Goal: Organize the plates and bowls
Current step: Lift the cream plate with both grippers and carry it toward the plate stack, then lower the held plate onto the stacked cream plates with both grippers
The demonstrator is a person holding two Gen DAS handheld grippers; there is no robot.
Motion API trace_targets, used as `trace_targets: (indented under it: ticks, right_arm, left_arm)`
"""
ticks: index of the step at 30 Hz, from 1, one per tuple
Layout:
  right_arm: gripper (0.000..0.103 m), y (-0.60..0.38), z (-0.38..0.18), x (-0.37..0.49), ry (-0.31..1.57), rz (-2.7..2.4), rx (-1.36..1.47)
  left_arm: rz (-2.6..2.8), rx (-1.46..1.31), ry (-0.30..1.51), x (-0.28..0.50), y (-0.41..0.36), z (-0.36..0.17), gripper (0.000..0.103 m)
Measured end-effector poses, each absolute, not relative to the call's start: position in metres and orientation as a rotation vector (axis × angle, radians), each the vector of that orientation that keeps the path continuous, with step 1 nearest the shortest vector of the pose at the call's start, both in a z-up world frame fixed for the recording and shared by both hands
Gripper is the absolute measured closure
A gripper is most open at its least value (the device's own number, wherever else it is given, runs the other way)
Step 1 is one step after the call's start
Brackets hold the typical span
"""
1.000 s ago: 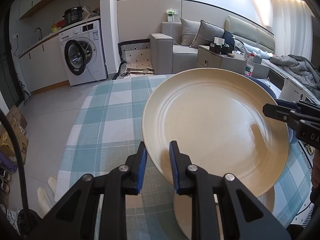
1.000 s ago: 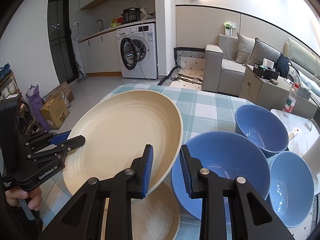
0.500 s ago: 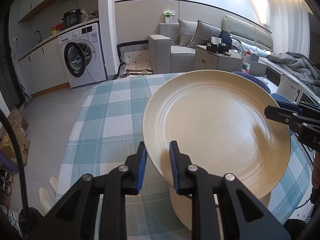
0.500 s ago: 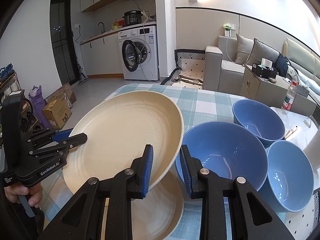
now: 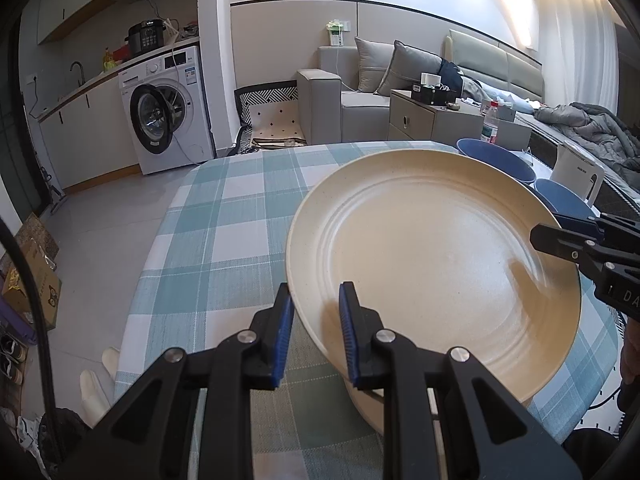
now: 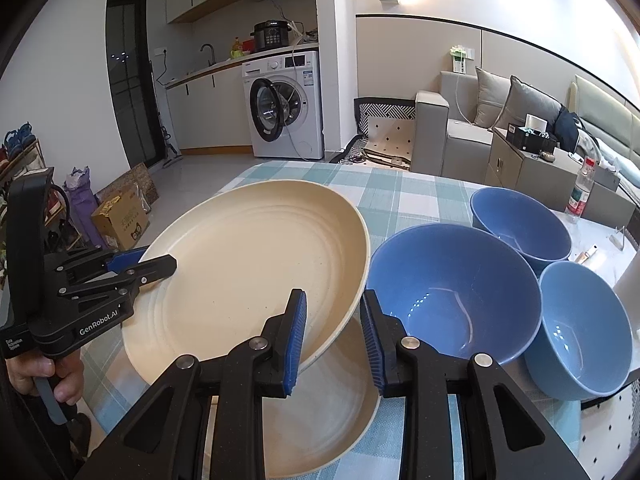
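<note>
Both the left tongs (image 5: 314, 330) and right tongs (image 6: 334, 338) are clamped on opposite rims of a round cream plate (image 6: 256, 276), held tilted above a second cream plate (image 6: 320, 420) near the checked desk's (image 5: 224, 224) near edge. Three blue bowls (image 6: 452, 288) sit unstacked beside it, so stacking looks barely begun.

White washing machine (image 5: 168, 116), grey sofa (image 5: 360, 104), pale tiled floor (image 5: 104, 236).

A table is covered by a teal-and-white checked woven tablecloth (image 6: 404, 196). On it are set three glossy blue ceramic bowls (image 6: 452, 284) and a cream round plate (image 6: 320, 416).
</note>
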State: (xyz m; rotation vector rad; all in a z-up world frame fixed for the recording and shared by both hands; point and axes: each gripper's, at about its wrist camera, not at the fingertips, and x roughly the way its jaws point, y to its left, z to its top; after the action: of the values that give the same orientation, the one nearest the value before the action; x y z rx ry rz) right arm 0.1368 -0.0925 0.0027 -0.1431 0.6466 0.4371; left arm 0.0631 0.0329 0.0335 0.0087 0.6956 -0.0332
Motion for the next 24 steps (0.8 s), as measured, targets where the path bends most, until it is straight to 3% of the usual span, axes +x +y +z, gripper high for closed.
trace_targets:
  ticks: [24]
  right_arm:
    - [0.074, -0.112, -0.018, 0.104, 0.642, 0.434, -0.154]
  left_arm:
    - [-0.049, 0.039, 0.715, 0.043, 0.015, 0.024, 0.083]
